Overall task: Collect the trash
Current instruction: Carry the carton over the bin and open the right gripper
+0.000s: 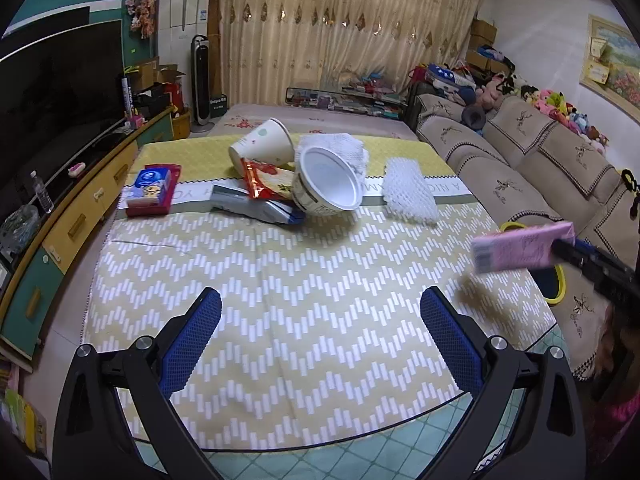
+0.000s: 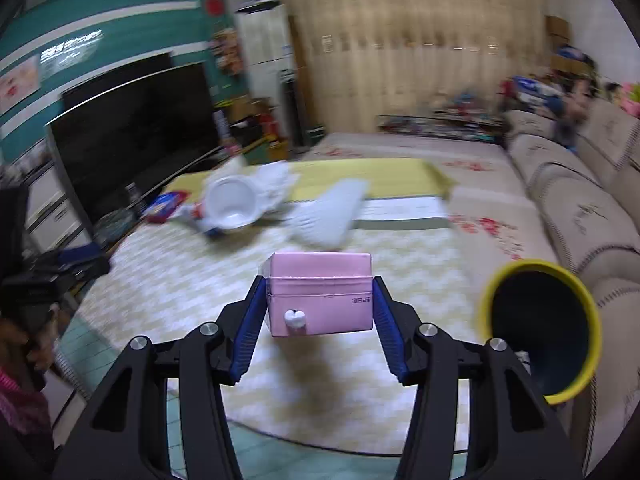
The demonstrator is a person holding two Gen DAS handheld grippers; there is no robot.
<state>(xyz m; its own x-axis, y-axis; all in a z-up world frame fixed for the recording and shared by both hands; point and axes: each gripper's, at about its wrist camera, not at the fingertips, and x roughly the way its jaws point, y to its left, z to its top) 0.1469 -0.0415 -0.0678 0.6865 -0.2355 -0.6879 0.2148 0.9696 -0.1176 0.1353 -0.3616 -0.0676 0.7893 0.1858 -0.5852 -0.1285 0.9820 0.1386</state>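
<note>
Low table under yellow-and-white chevron cloth (image 1: pixel 304 280) noted, remaining trash heaped at far end.
Dark bin with yellow rim (image 2: pixel 540 332) seen just right of table, mouth tilted toward right wrist camera.
White plastic bowl (image 1: pixel 326 184), paper cup (image 1: pixel 262 142), white foam netting (image 1: pixel 408 192), red snack wrapper (image 1: pixel 266 180) still uncollected.
Pink rectangular carton (image 2: pixel 320 294) clamped between blue pads of right gripper (image 2: pixel 318 312), carried above cloth, near bin.
Left gripper (image 1: pixel 320 340) spread wide, nothing held.
Risk judged: carton held at its end only; slip or rim strike possible if released short of opening.

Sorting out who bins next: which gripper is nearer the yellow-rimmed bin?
Right. The right gripper, holding the pink carton, is beside the yellow-rimmed bin; the left gripper hovers empty over mid-table.
</note>
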